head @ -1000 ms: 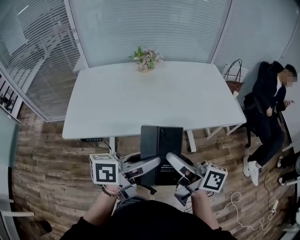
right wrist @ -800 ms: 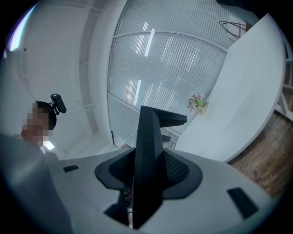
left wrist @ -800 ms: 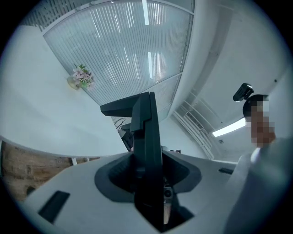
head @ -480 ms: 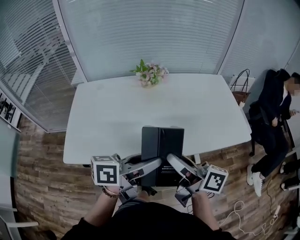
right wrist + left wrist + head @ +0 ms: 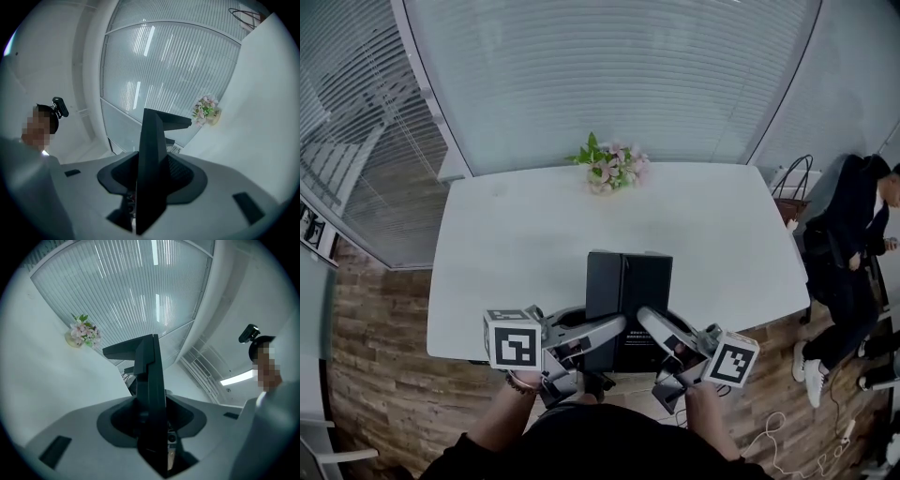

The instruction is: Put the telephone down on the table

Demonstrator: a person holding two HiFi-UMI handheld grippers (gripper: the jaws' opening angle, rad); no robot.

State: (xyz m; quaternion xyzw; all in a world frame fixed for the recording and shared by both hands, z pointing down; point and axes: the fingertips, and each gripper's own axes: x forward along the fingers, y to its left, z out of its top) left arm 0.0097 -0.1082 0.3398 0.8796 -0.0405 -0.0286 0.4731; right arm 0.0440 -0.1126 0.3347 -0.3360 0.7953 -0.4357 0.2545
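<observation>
Likely office; glass partitions [image 5: 609, 75], meeting table [image 5: 525, 253]

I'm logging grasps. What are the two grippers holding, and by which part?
Both hold the black telephone: the left gripper clamps its near left edge, the right gripper its near right edge.

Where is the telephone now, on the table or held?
Held. The left gripper and right gripper clamp the telephone by its sides; its near half overhangs the table.

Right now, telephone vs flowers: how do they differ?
The telephone is black and boxy; the flowers are pink and green. The telephone is clamped between the left gripper and right gripper at the table's near edge; the flowers stand free at its far edge. Both lie near the table's midline.
</observation>
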